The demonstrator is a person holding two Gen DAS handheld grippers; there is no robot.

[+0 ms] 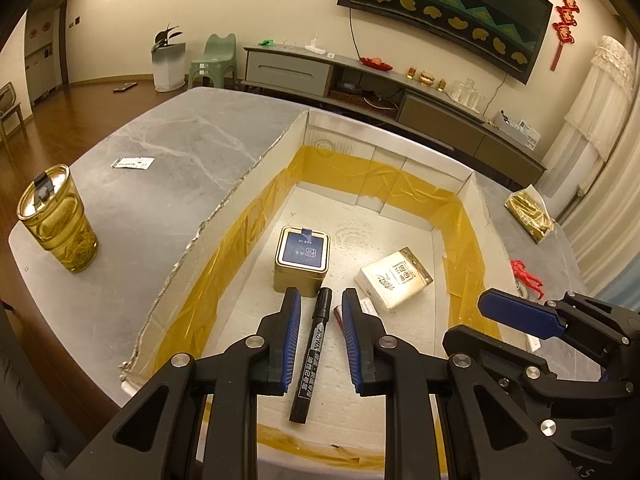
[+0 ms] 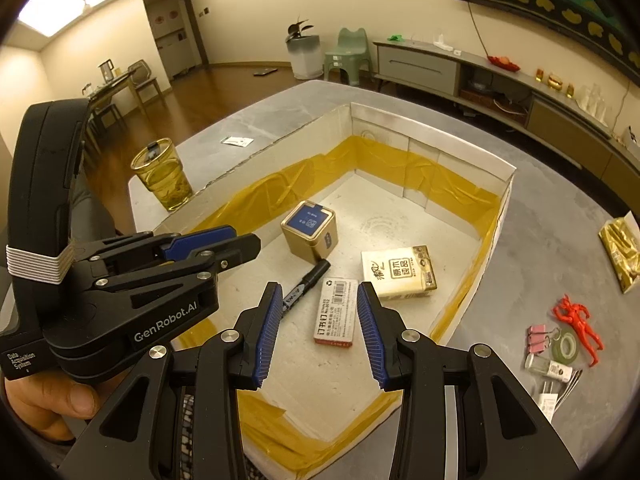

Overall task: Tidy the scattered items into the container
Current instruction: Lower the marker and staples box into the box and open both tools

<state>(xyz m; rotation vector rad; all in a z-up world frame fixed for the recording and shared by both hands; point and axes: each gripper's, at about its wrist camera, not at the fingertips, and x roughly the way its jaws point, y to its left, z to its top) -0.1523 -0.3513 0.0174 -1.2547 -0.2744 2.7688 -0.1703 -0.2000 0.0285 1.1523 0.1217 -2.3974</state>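
Note:
A white cardboard box (image 1: 256,168) (image 2: 460,152) lined with yellow tape sits on the grey table. On its floor lie a gold tin (image 1: 301,264) (image 2: 310,236), a tissue pack (image 1: 394,280) (image 2: 398,272), a black marker (image 1: 314,352) (image 2: 306,280) and a staples box (image 2: 335,312). My left gripper (image 1: 320,300) (image 2: 242,240) is open over the box, with the marker lying loose between its fingers. My right gripper (image 2: 319,292) (image 1: 476,322) is open too, hovering above the staples box with nothing held.
On the table right of the box are a red figure (image 2: 578,326), pink binder clips (image 2: 538,338), a green tape roll (image 2: 565,346), a small bottle (image 2: 548,368) and a gold packet (image 2: 622,252). A lidded glass of tea (image 1: 60,224) and a card (image 1: 132,163) sit left.

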